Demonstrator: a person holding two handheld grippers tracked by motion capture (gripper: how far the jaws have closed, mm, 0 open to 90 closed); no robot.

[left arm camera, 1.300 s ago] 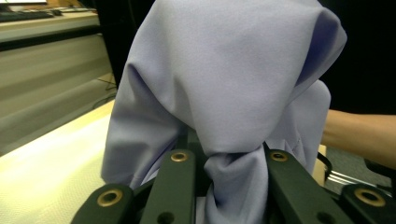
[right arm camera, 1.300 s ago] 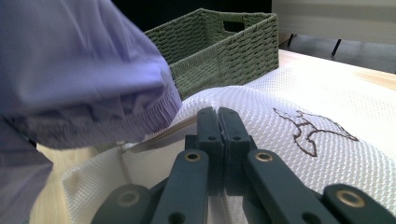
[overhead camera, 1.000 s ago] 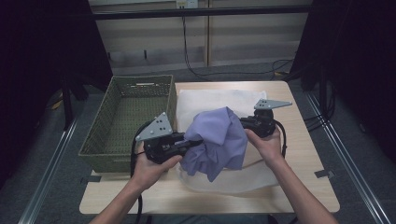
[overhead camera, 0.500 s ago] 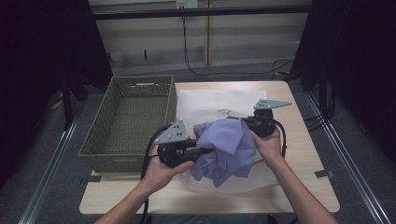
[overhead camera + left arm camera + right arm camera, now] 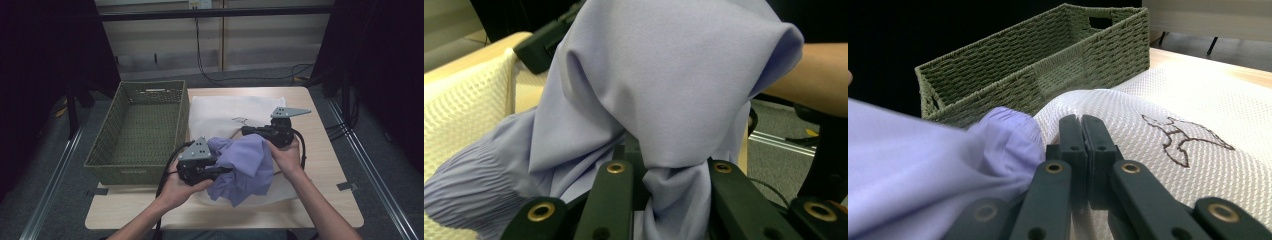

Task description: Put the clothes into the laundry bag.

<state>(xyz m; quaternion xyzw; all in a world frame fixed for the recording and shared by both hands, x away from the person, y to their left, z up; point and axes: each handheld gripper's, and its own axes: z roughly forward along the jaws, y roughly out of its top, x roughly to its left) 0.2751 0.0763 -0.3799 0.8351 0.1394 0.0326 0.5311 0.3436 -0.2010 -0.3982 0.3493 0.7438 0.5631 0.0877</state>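
Between the two claws, a lilac garment (image 5: 243,167) hangs bunched above the white cloth (image 5: 225,107) on the table (image 5: 320,150). Left claw (image 5: 222,171) pinches its near-left fold; right claw (image 5: 1081,131), clamped tight, grips its far edge. Green basket (image 5: 137,127) lies leftward, nearer the left hand.

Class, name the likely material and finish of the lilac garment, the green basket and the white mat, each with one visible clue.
Lilac garment: thin smooth woven fabric, matte; soft folds, gathered cuff. Green basket: woven cord or paper rope, probably; plaited texture. White mat: waffle-textured cloth, stitched dark outline.
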